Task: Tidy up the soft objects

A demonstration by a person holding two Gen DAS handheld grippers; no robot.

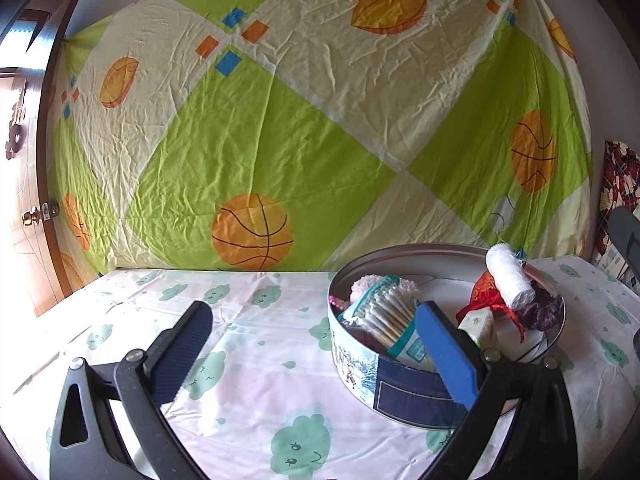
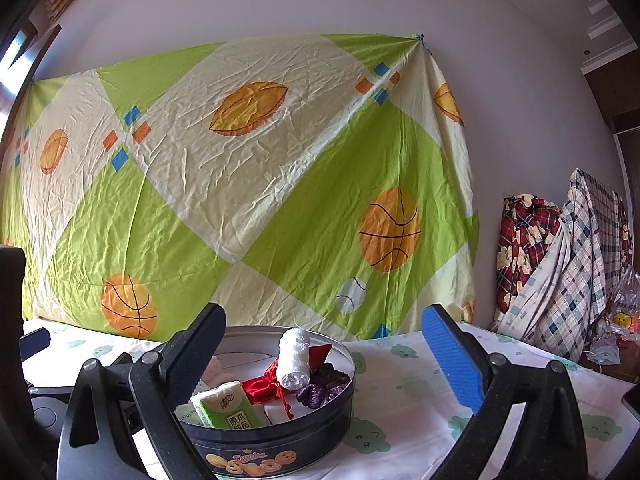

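A round cookie tin [image 1: 360, 372] stands on the table at the right of the left wrist view; it also shows low and left of centre in the right wrist view [image 2: 280, 440]. In it lie a rolled white towel [image 1: 510, 280], a red pouch [image 1: 486, 294], a purple knitted piece [image 1: 538, 312], a tissue pack [image 1: 478, 326], a pack of cotton swabs [image 1: 390, 316] and a fluffy white-pink item [image 1: 366, 284]. My left gripper [image 1: 316, 354] is open and empty, its right finger in front of the tin. My right gripper [image 2: 326, 356] is open and empty, just behind the tin.
The table wears a white cloth [image 1: 248, 360] with green cloud prints. A green and cream sheet [image 1: 300, 120] with ball prints hangs on the wall behind. Plaid fabrics [image 2: 560, 260] pile at the far right. A wooden door [image 1: 24, 200] stands at the left.
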